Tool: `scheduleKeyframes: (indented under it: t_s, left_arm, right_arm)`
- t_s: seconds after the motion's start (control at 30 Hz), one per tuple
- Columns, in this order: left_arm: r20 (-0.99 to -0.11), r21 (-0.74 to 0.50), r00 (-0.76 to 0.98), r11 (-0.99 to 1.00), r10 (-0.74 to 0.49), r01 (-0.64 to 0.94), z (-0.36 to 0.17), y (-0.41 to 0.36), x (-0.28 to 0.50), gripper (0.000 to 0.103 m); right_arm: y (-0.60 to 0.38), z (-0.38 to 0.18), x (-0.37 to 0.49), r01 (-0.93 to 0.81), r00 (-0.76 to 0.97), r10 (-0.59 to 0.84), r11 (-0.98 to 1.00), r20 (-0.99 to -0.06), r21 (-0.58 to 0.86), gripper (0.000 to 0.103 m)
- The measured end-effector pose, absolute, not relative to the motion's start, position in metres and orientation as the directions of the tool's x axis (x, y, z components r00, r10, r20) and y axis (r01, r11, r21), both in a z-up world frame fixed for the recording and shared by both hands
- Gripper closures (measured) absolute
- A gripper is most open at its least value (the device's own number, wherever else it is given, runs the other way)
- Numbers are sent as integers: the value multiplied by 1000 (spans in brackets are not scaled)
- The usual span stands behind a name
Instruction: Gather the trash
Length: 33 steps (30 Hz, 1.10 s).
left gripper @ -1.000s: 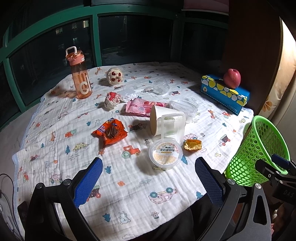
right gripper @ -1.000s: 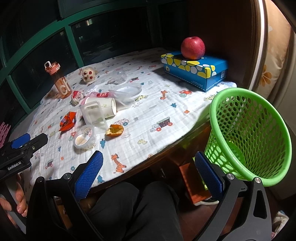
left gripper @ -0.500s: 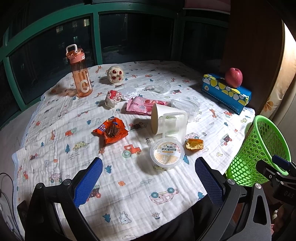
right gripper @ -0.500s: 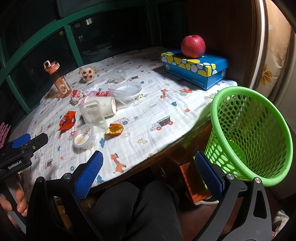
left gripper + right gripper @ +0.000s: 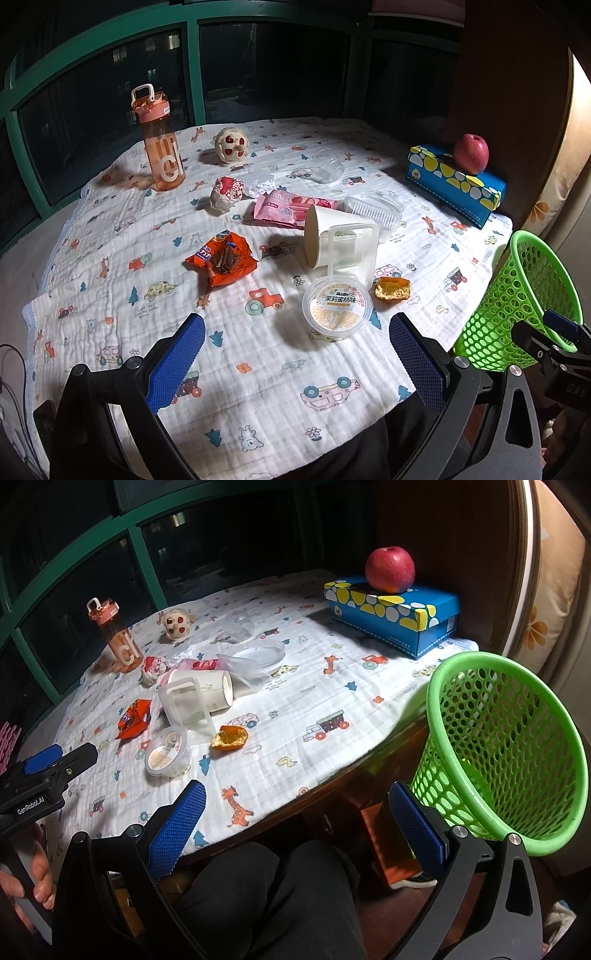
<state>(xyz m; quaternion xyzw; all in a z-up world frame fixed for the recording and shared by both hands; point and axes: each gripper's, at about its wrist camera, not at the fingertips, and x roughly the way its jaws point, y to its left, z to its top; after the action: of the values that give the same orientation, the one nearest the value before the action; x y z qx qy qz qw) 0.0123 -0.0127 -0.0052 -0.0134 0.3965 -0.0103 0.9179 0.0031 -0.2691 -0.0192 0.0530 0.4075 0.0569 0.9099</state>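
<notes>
Nothing much has moved. Both the left tool (image 5: pixel 297 354) and right tool (image 5: pixel 297 827) are spread wide, holding nothing. The orange wrapper (image 5: pixel 221 260) looks light and crinkly; pinch its edge.

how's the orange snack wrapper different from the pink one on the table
The orange snack wrapper is torn open, with dark pieces showing inside; the pink snack wrapper looks flat and closed. The orange one lies apart on bare cloth, while the pink one is partly hidden behind the tipped paper cup. The orange one is crumpled and irregular, the pink one long and rectangular. Both lie on the tablecloth, untouched.
</notes>
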Motion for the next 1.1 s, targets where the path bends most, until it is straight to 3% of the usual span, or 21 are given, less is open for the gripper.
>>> scheduleKeyframes:
  t_s: [0.57, 1.1]
  left_arm:
    - [-749, -34, 662, 999, -14, -16, -5, -3, 35, 6]
    - [-765, -25, 643, 996, 37, -87, -6, 35, 52, 6]
  right_arm:
    - [-260, -24, 28, -92, 635, 171, 985, -753, 146, 5]
    - [-204, -23, 68, -227, 617, 245, 965, -748, 129, 5]
